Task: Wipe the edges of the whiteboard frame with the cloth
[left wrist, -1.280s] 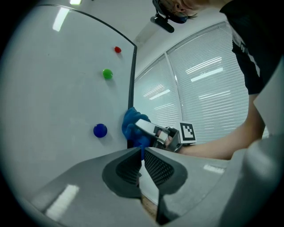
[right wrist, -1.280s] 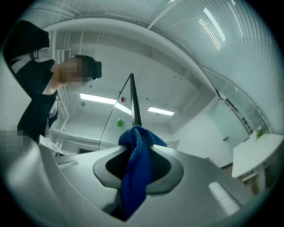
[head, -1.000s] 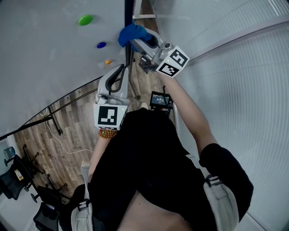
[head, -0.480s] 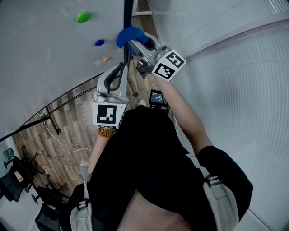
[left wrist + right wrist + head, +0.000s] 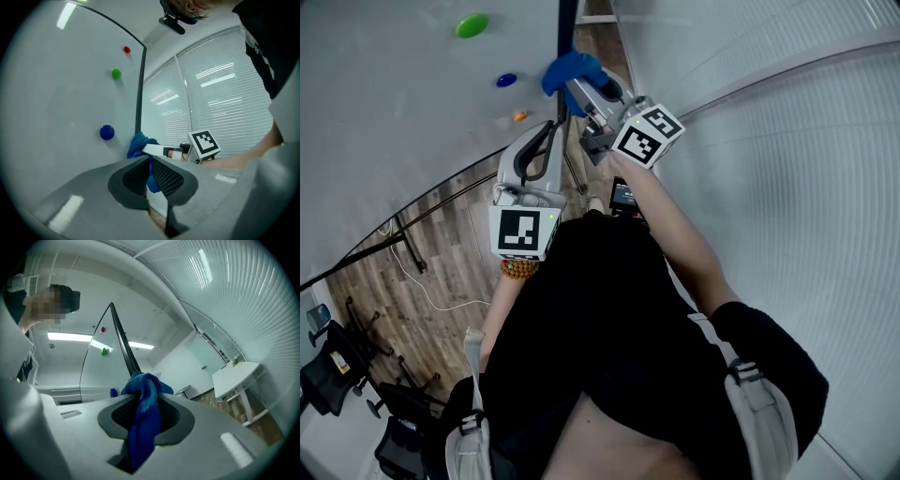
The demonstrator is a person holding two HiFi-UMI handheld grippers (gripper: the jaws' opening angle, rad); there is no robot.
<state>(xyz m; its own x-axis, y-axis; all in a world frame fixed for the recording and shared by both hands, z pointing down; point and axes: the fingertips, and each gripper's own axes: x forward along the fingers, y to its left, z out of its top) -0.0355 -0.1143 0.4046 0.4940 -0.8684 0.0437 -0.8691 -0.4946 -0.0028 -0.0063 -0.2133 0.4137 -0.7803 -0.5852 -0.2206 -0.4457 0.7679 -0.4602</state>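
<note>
Pinching one blue cloth (image 5: 567,70) at the frame (image 5: 566,23), right gripper (image 5: 581,89); left gripper (image 5: 149,173) closed, empty; three magnets (image 5: 116,73).

Green magnet (image 5: 472,25) far left, blue magnet (image 5: 506,81) nearer; wood floor (image 5: 441,267) below; black chairs (image 5: 328,373) near left; blinds (image 5: 806,169) right.

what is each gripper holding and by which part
Right gripper pinches the blue cloth around its middle, bunched past the tips, tail hanging behind. Left gripper holds nothing, jaws together.
</note>
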